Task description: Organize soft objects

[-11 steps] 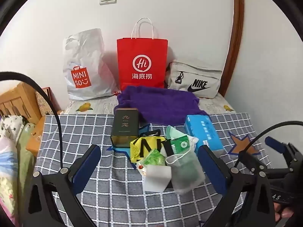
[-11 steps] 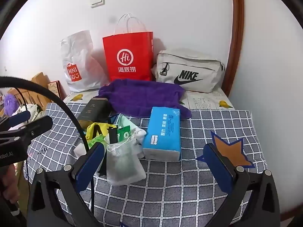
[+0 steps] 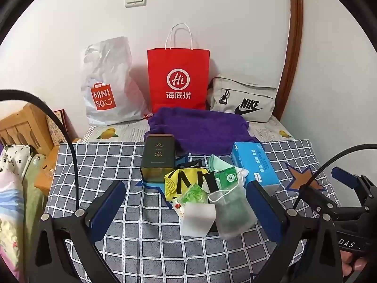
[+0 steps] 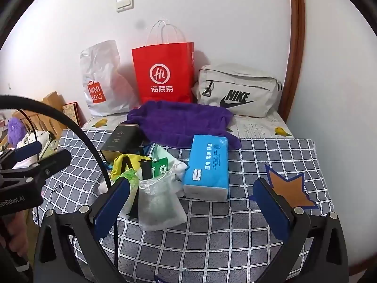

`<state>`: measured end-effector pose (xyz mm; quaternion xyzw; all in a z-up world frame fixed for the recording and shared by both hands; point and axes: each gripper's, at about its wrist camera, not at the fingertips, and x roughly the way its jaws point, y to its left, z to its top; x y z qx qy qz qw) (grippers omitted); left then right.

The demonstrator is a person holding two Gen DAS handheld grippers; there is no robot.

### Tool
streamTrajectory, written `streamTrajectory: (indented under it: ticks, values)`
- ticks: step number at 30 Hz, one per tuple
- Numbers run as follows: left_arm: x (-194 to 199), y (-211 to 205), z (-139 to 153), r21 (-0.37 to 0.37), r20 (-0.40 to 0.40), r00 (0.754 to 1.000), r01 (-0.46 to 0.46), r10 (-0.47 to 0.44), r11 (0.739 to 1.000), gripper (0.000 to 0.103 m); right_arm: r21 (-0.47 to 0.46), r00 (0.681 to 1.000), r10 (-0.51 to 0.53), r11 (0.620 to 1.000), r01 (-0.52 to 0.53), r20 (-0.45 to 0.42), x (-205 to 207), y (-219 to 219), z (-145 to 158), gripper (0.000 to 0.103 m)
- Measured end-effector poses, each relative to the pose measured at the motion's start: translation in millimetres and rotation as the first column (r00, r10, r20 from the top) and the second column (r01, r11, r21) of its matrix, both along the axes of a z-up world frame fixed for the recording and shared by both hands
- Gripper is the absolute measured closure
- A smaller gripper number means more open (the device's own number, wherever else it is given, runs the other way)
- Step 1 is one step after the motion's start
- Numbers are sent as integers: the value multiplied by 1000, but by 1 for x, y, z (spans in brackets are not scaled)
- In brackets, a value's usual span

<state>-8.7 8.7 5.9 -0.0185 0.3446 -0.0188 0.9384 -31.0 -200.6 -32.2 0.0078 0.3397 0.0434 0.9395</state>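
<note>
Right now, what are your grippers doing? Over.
Left gripper open, empty. Right gripper open, empty. Blue tissue pack and white mesh pouch untouched on checked cloth. Nothing blocking.

Checked cloth [image 3: 141,247] over table: matt woven fabric. Purple towel [image 3: 202,132]: fuzzy, rough pile. Red bag [image 3: 178,77]: smooth matt paper. White shopping bag [image 3: 106,70]: crinkled glossy plastic. Tissue pack [image 4: 208,162]: shiny blue plastic wrap. Drawstring pouch [image 4: 160,205]: sheer mesh cloth. Grey pouch bag [image 4: 238,89]: matt canvas. Dark tin [image 3: 158,158]: satin sheen.
</note>
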Motion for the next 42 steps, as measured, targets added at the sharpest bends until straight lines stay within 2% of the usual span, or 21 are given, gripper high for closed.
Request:
streamTrajectory:
  ticks: [6,9,42]
  values:
    - [1,8,4,-1,-9,1000,-1,1,1000,0,2,1000,18,1000,-18,-3,5,7,1,0]
    - [-1,0,-3,8,-7,1000,-1,1,1000,0,5,1000,20,1000,-19,-8,6,8,0,0]
    - [-5,-3,-5,27,-11,1000,5,-5,1000,0,10,1000,31,999,-31,3,1,10,1,0]
